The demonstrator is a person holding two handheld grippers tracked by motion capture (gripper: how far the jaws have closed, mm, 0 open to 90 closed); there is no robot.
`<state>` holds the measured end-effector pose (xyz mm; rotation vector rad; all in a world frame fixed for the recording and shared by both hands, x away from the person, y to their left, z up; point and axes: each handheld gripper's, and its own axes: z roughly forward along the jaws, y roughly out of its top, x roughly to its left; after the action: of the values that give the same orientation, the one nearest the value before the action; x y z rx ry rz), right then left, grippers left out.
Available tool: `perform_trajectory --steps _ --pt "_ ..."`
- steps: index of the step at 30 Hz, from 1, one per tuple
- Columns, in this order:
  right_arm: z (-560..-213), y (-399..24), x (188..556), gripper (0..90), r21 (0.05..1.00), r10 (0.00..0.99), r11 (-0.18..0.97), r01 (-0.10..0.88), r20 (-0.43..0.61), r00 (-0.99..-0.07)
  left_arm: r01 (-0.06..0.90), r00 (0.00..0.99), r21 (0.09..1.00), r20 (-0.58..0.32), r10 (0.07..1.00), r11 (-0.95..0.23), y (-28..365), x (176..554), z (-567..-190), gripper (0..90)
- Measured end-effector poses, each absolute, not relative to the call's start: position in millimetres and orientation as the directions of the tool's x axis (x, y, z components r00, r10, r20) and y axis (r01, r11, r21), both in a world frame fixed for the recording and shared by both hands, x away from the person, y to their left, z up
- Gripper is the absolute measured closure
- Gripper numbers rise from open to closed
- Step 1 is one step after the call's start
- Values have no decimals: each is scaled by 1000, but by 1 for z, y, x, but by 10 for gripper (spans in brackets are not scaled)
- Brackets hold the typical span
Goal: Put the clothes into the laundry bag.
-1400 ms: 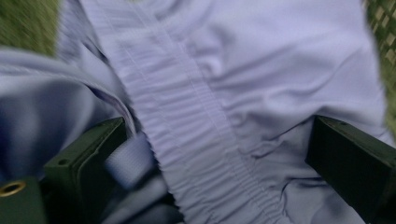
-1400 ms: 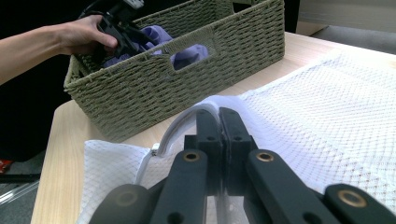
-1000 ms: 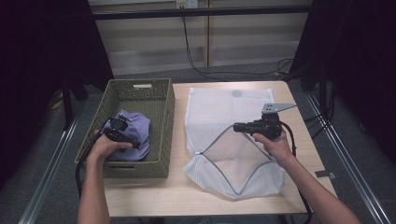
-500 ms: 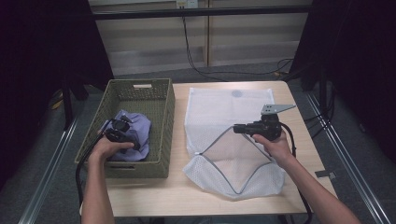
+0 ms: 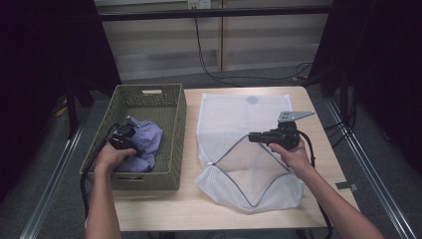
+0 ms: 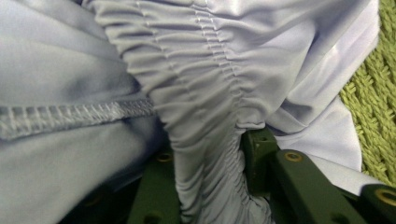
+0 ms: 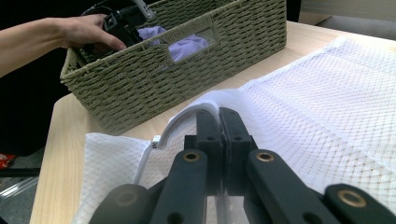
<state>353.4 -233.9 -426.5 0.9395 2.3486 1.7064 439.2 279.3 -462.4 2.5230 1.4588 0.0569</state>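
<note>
A lavender cloth (image 5: 148,141) lies crumpled in the woven green basket (image 5: 149,89). My left gripper (image 5: 123,138) is down in the basket on that cloth. Its jaws have just been closing. In the left gripper view a gathered fold of the cloth (image 6: 201,70) is pinched between them. A white mesh bag (image 5: 234,112) lies flat on the table to the right of the basket. My right gripper (image 5: 252,137) is shut on its grey zipper edge (image 7: 187,116) and lifts it, so the bag's mouth gapes toward the basket.
The basket (image 7: 187,79) stands at the table's left side, with a handle slot in its wall. The light wooden tabletop (image 5: 164,209) shows in front of the basket and bag. Black cables trail from both grippers. Dark curtains and metal frame rails flank the table.
The left hand has shifted slightly down onto the lavender cloth in the basket. The right hand and the lifted bag edge have stayed where they were.
</note>
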Motion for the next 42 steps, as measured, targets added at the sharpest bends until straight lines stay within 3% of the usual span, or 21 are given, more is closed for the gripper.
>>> perform_trajectory --steps 6,16,26,42 --pt "-426 -234 353 886 888 525 186 421 273 -807 823 545 267 -118 830 -502 275 437 -456 808" --pt "-428 -233 353 886 886 529 188 424 272 -803 766 581 428 -139 802 -480 280 431 -439 819" --pt "-429 -231 354 886 885 528 192 425 272 -805 697 571 620 -174 802 -360 285 416 -416 822" --pt "-429 -231 354 889 881 536 186 435 280 -796 563 592 768 -116 797 -306 285 392 -393 822"
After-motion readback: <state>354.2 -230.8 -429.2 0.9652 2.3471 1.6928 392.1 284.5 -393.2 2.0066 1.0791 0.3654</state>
